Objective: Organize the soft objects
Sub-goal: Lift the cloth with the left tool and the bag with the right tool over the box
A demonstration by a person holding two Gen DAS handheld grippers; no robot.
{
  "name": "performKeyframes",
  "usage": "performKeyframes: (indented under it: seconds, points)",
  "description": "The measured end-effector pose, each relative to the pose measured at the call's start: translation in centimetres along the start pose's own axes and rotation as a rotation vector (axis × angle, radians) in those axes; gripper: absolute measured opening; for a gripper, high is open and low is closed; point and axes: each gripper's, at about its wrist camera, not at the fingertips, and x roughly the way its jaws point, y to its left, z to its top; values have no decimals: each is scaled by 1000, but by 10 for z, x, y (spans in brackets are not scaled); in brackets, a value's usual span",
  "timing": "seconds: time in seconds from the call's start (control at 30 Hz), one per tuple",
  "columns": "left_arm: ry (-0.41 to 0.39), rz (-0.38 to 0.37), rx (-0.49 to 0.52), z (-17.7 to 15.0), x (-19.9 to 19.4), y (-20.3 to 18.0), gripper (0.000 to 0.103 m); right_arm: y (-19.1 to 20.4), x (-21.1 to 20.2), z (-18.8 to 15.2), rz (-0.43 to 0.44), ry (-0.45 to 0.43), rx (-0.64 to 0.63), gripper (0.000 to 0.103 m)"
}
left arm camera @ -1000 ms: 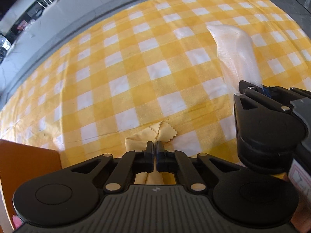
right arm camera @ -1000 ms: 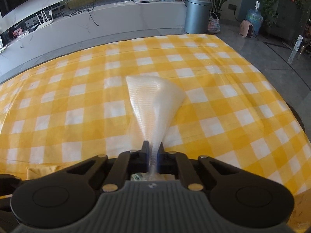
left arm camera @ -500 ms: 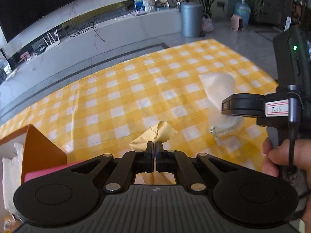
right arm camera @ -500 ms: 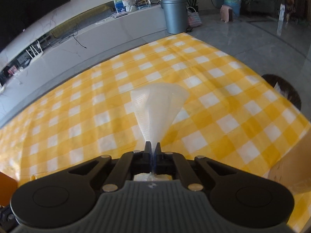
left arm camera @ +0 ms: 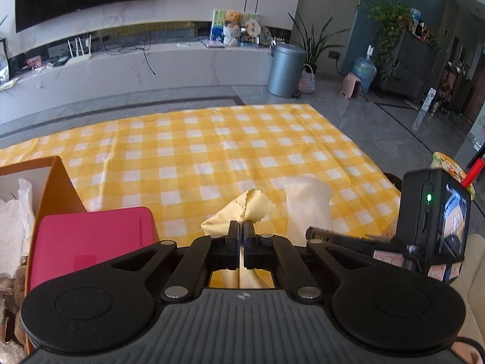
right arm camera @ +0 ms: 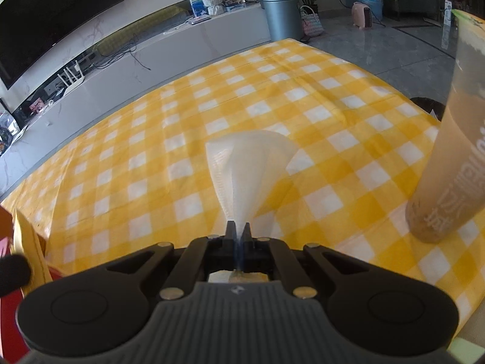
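Observation:
My left gripper [left arm camera: 241, 227] is shut on a small pale yellow cloth with zigzag edges [left arm camera: 242, 207] and holds it above the yellow checked tablecloth [left arm camera: 197, 151]. My right gripper [right arm camera: 238, 227] is shut on a white mesh cloth [right arm camera: 248, 170], which fans out ahead of the fingers above the table. The white cloth also shows in the left wrist view [left arm camera: 307, 204], just right of the yellow cloth, with the right gripper's body [left arm camera: 430, 221] beside it.
An orange box [left arm camera: 59, 185] holding white crumpled material [left arm camera: 12, 221] stands at the left, with a pink box [left arm camera: 91, 242] next to it. A tall translucent cup with a brown drink [right arm camera: 451, 157] stands at the right. A grey bin [left arm camera: 286, 69] stands on the floor beyond.
Both grippers have lifted and tilted up with their cloths; the room is now in view. The orange and pink boxes and the cup have come into view.

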Motion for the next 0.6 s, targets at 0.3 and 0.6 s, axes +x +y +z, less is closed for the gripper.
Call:
performKeyframes:
  seconds: [0.3, 0.6]
  points:
    - [-87, 17, 11, 0, -30, 3, 2, 9, -39, -35, -10, -45, -53, 0]
    - [-179, 50, 60, -4, -84, 19, 2, 42, -92, -38, 91, -147, -100, 0]
